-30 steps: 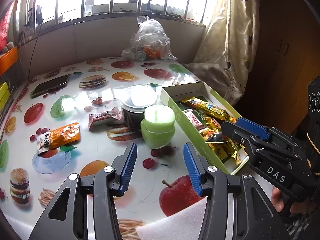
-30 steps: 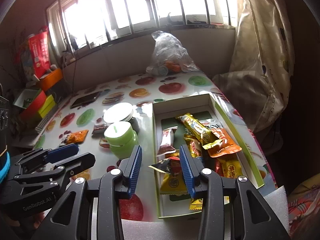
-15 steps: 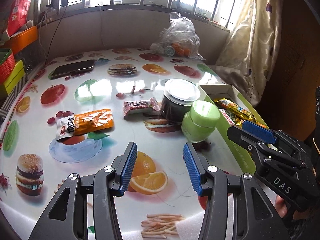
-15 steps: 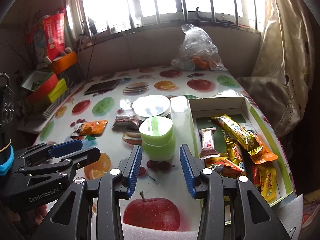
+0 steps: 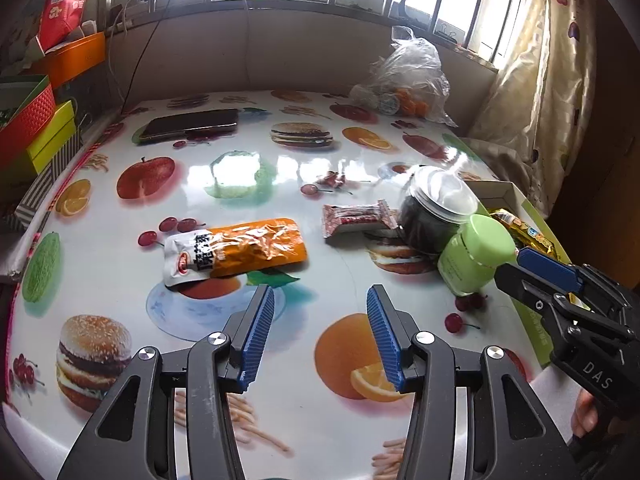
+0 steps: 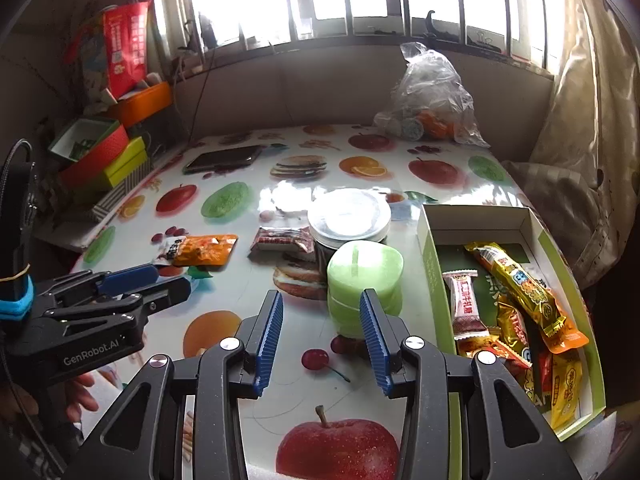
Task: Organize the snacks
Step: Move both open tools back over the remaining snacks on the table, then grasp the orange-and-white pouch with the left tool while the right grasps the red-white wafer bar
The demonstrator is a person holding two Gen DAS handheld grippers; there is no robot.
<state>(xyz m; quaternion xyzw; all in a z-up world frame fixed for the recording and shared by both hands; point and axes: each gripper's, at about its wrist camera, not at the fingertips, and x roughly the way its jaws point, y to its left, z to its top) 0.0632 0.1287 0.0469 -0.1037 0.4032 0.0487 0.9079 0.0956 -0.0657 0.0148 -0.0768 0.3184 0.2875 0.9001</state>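
At the far left a stack of coloured boxes (image 6: 108, 160) runs off past the table edge (image 5: 32, 220), and the red carton (image 6: 122, 48) above them carries print too small to read. The left gripper (image 5: 318, 334) hangs above the fruit-patterned cloth with its blue pads (image 5: 256, 336) standing apart and nothing between them; its body reads "GenRobot.AI" in the right wrist view. Just ahead of it lies the orange snack pouch (image 5: 236, 250), its white end printed with characters I cannot make out. To the right sits the small red wrapped bar (image 5: 356, 220), then a dark jar with a clear lid (image 5: 436, 208) and the green-lidded jar (image 5: 476, 258) leaning in front of it. The right gripper (image 6: 320, 338), marked "DAS", is also parted and empty, its right pad overlapping the green jar in its own view. The snack box (image 6: 430, 264) at the right holds several packets, its near corner cut off. A second ago the left gripper faced the green jar and box; now it has swung leftward to the pouch.
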